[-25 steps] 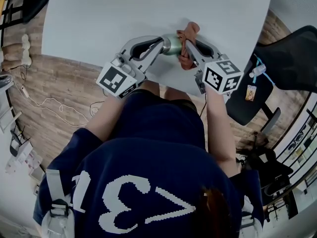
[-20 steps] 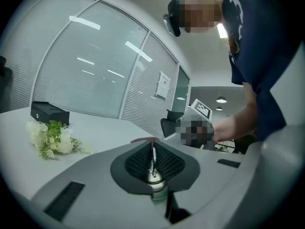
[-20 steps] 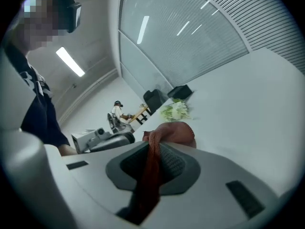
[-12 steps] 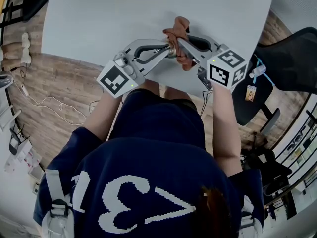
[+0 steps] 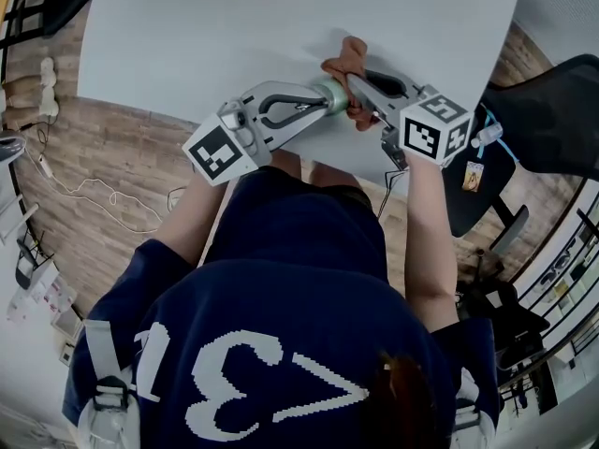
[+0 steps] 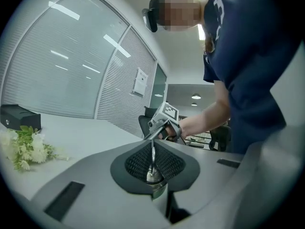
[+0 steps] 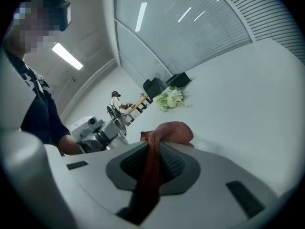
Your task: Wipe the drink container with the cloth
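Two clamped jaws, left gripper (image 5: 316, 101) on drink container (image 5: 331, 94), right gripper (image 5: 356, 90) on cloth (image 5: 351, 54)

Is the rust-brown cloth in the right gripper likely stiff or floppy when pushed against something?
Probably floppy: the rust-brown woven cloth bunches into a soft fold past the right gripper and is pinched thin inside it. Likely light too: thin fabric, apparently carried by one pinch.

White flowers (image 6: 25, 149) lie on the pale table (image 5: 187, 36).
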`<state>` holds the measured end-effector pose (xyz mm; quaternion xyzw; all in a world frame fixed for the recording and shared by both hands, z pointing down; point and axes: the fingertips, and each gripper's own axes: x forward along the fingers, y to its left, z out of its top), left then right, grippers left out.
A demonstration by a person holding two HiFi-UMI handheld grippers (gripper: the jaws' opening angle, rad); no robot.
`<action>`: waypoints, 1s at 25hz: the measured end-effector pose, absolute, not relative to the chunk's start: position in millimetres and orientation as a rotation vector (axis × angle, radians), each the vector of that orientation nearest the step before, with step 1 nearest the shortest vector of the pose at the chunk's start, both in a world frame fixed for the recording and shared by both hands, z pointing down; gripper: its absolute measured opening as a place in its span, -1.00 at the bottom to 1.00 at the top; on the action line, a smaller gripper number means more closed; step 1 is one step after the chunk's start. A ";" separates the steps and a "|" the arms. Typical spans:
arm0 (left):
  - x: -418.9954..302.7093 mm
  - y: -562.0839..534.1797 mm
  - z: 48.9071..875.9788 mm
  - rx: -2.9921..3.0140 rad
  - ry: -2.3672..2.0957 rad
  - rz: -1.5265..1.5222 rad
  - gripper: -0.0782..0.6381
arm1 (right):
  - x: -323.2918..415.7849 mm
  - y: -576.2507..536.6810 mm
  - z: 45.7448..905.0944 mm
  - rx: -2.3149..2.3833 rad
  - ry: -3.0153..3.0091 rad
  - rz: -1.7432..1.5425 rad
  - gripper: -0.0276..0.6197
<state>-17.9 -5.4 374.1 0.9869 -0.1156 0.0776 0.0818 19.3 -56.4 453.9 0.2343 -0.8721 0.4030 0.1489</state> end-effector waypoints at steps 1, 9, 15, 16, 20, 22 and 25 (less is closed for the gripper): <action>-17.7 -4.7 375.3 2.933 -0.347 0.231 -0.71 | 12.2 -55.7 442.3 0.632 -2.539 1.146 -0.73; -21.0 0.7 373.7 2.964 -0.300 0.258 -0.71 | -18.8 -44.3 415.6 0.415 -2.578 1.000 -0.73; -27.9 -0.6 376.6 2.919 -0.369 0.251 -0.71 | 12.9 -50.6 454.7 0.550 -2.481 1.073 -0.73; -29.6 -1.9 378.2 2.904 -0.407 0.251 -0.71 | 18.0 -49.8 460.8 0.565 -2.465 1.079 -0.73; -37.3 -8.7 379.6 2.834 -0.549 0.211 -0.70 | 29.2 -44.9 472.1 0.597 -2.430 1.144 -0.74; -35.6 -5.6 377.8 2.829 -0.508 0.198 -0.71 | 30.7 -43.8 475.4 0.603 -2.417 1.180 -0.74; -23.5 7.5 376.5 2.899 -0.349 0.218 -0.71 | 30.3 -44.8 475.6 0.592 -2.410 1.176 -0.73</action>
